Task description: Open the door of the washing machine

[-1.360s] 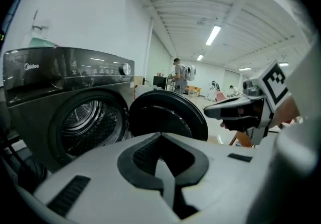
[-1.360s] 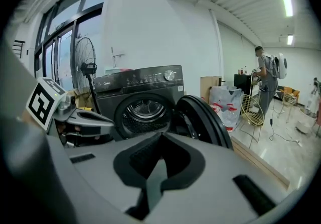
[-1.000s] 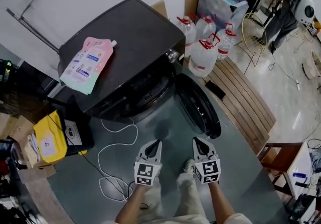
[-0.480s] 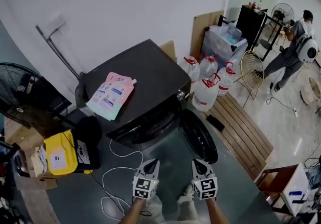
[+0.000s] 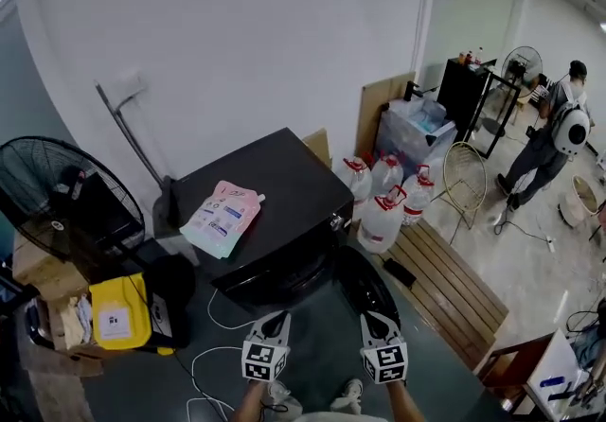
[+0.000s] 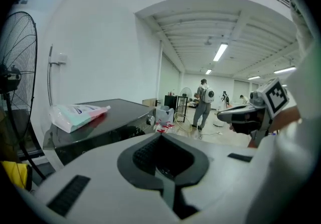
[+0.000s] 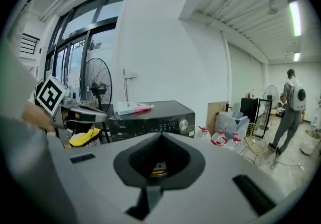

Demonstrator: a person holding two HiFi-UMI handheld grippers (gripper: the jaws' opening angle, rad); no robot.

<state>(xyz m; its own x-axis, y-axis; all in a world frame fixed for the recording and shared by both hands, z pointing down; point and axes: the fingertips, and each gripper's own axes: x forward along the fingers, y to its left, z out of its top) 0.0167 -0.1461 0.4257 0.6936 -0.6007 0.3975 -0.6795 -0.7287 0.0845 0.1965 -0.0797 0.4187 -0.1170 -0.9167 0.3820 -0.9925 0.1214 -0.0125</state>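
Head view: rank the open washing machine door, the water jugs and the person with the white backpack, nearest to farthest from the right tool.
1. Open washing machine door: low down, just ahead of the right tool.
2. Water jugs: on the floor beyond the door, straight ahead.
3. Person with the white backpack: far across the room, upper right.

Black all over, that washing machine (image 5: 284,188), and its door (image 5: 367,286) a glossy black too. The pouch (image 5: 221,218) shows pink and mint with white print. A yellow bag (image 5: 117,312), and clear jugs (image 5: 383,219) capped in red. The left hand-held gripper (image 5: 280,318) and right hand-held gripper (image 5: 367,318) are pale grey, each with black-and-white square markers. Brown wooden slats (image 5: 445,283), grey-green floor (image 5: 322,354).
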